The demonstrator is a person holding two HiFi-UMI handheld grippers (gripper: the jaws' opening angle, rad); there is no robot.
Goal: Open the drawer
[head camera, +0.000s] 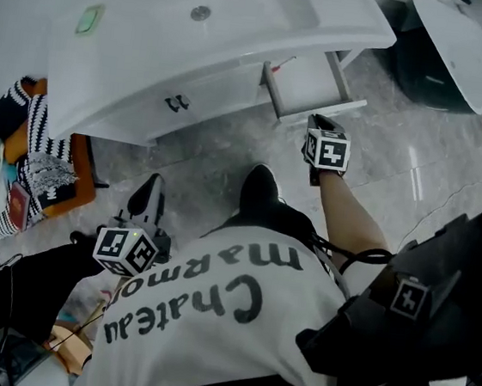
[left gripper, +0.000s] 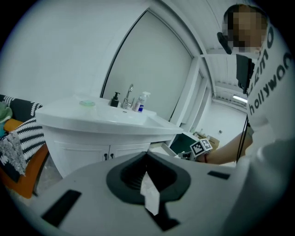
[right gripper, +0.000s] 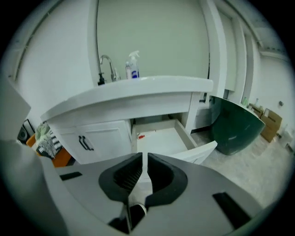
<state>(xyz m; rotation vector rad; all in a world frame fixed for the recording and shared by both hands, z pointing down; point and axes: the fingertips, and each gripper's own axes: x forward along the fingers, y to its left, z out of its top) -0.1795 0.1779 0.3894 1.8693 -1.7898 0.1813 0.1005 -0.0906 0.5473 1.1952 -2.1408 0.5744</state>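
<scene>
- I saw a white washbasin [head camera: 152,65] with a faucet [right gripper: 107,64], a spray bottle [right gripper: 133,66] and a dark soap dispenser [left gripper: 114,99] at its back.
- A green soap dish [head camera: 89,19] sat on its left rim.
- Black door handles [head camera: 178,101] showed below.
- Striped cloths [head camera: 42,156] lay heaped on an orange stool [head camera: 83,172].
- A dark green tub [right gripper: 235,126] stood on the marble floor [head camera: 417,165], near cardboard boxes [right gripper: 269,123].

It is a bathroom, maybe a showroom: white washbasin [head camera: 347,22] with faucet [right gripper: 107,64], wall mirror [left gripper: 152,69], stone floor [head camera: 400,163], second basin [head camera: 456,48] far right.
</scene>
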